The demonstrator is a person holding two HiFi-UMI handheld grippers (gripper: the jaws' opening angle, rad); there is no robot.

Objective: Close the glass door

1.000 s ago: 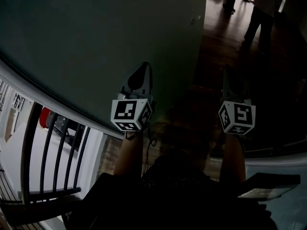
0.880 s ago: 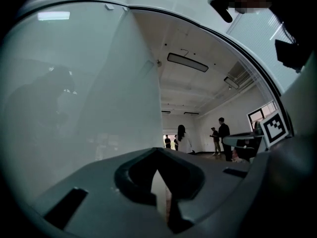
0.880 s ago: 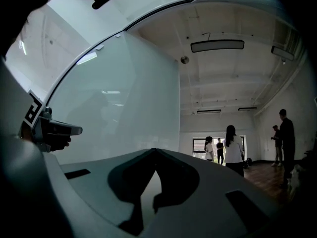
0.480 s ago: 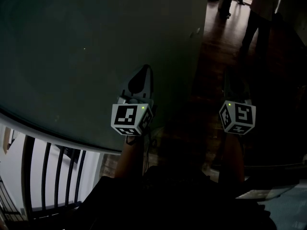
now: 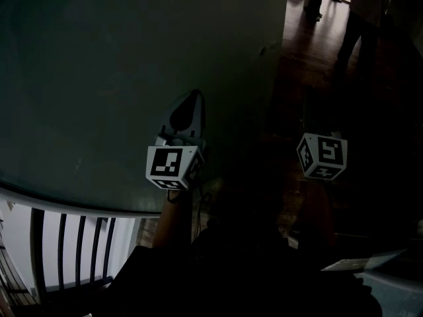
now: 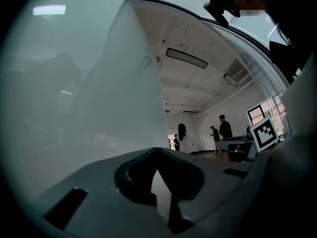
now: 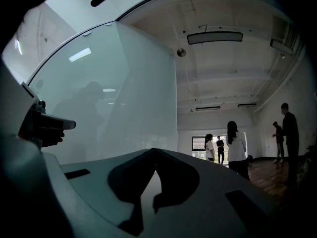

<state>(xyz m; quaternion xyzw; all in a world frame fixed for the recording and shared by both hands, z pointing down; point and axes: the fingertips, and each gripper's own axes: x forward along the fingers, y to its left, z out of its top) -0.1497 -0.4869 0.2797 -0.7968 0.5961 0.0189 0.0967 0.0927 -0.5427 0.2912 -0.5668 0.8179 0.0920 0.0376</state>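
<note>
The glass door point(image 5: 132, 58) is a big frosted pane filling the upper left of the dark head view; its free edge runs down near the middle. It also fills the left of the left gripper view point(image 6: 89, 98) and the right gripper view point(image 7: 124, 98). My left gripper point(image 5: 188, 105) points at the pane close to that edge, jaws shut on nothing point(image 6: 157, 151); whether it touches the glass I cannot tell. My right gripper point(image 5: 314, 111) is held level beside it, past the pane's edge over the wooden floor, jaws shut and empty point(image 7: 151, 150).
A white rail point(image 5: 79, 203) with black balusters point(image 5: 66, 256) runs along the lower left. Dark wooden floor point(image 5: 310, 51) stretches ahead through the doorway. Several people stand far off in the room point(image 5: 360, 12) point(image 7: 237, 148) point(image 6: 185, 143).
The pane has spread lower in the head view and the white rail and balusters have slid down and left. Both grippers moved on together, staying shut.
</note>
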